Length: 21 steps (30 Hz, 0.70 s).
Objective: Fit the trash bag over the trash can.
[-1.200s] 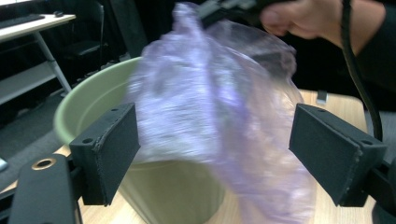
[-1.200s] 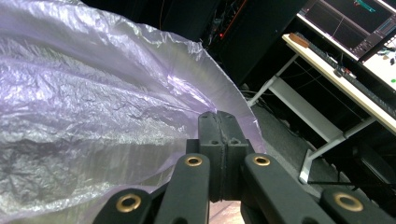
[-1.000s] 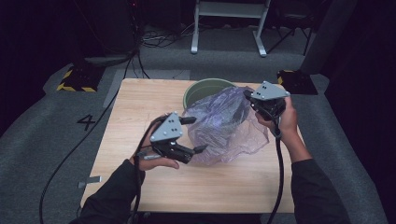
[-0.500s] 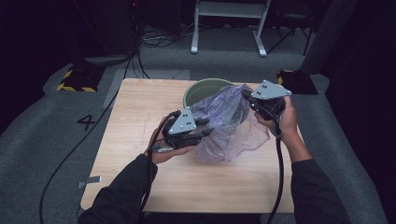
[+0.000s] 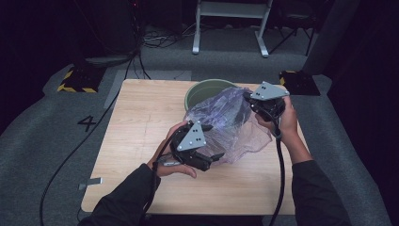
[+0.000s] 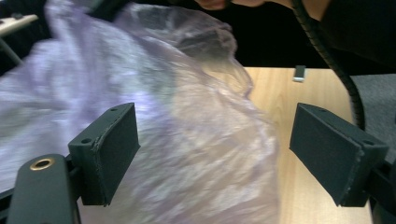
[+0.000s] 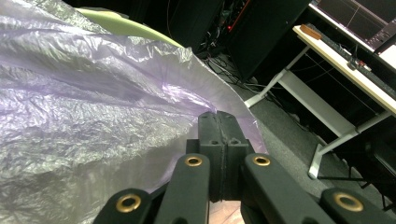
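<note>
Plastic bag (image 5: 226, 125), translucent lilac, lies crumpled on the bench (image 5: 136, 141) against the green bucket (image 5: 202, 89), its bulk stretching from the far right rim toward the near left. The right tongs (image 5: 248, 101) are clamped on the bag's far edge; the left tongs (image 5: 214, 157), whose jaws have just been opening, stand wide at its near flank, film between them unpinched, nearer the loose bulk.

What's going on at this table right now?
A person works a thin, translucent purple plastic bag at a green round bin on a light wooden table, using two handheld grippers. The right gripper is clamped shut on the bag's edge, holding it up. The left gripper has just reopened its jaws; they stand wide with bag film between them, unpinched. The bag is not yet fitted over the bin's rim.
</note>
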Tool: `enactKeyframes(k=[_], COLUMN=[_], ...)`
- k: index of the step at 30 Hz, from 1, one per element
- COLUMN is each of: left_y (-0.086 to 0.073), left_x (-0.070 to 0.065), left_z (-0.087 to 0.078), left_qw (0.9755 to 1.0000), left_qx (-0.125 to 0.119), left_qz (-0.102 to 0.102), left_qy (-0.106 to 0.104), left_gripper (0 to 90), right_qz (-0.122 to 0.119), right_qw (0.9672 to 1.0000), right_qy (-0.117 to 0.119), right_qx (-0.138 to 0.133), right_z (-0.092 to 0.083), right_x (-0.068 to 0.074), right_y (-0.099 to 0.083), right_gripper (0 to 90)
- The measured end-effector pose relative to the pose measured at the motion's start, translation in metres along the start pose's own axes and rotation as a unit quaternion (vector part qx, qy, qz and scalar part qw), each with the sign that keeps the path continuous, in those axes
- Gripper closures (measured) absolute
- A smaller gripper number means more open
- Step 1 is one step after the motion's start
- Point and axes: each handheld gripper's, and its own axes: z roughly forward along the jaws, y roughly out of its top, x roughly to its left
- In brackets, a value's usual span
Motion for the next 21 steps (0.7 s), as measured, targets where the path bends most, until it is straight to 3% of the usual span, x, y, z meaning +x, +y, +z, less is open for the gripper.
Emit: enactKeyframes(k=[4,6,7,8,12,16,21], left_y=[-0.007,-0.008,-0.008,-0.008,-0.007,-0.01,-0.011], left_x=[-0.004,0.001,0.003,0.005,0.015,0.027,0.038], left_z=[0.013,0.017,0.016,0.015,0.009,0.003,0.0], left_qw=[0.9982,0.9967,0.996,0.9955,0.9935,0.9939,0.9952], left_qx=[0.033,0.04,0.039,0.033,0.018,0.008,0.007], left_qz=[0.019,0.008,0.009,0.01,0.012,0.0,0.005], left_qy=[0.046,0.07,0.08,0.088,0.111,0.11,0.098], left_gripper=[15.8,18.2,22.6,33.3,52.7,68.8,84.7], right_qz=[0.0,0.001,0.004,0.005,0.018,0.026,0.025], right_qw=[0.9999,0.9999,0.9999,0.9999,0.9997,0.9991,0.9987], right_qy=[0.004,0.006,0.009,0.01,0.019,0.03,0.038], right_qx=[0.009,0.01,0.009,0.007,-0.006,-0.015,-0.024], right_z=[0.002,0.002,0.001,0.0,-0.003,-0.004,-0.007], right_x=[0.001,0.001,0.001,0.001,-0.001,0.0,0.001], right_y=[0.0,-0.001,-0.001,-0.001,-0.003,-0.006,-0.007], right_gripper=[90.0,90.0,90.0,90.0,90.0,90.0,90.0])
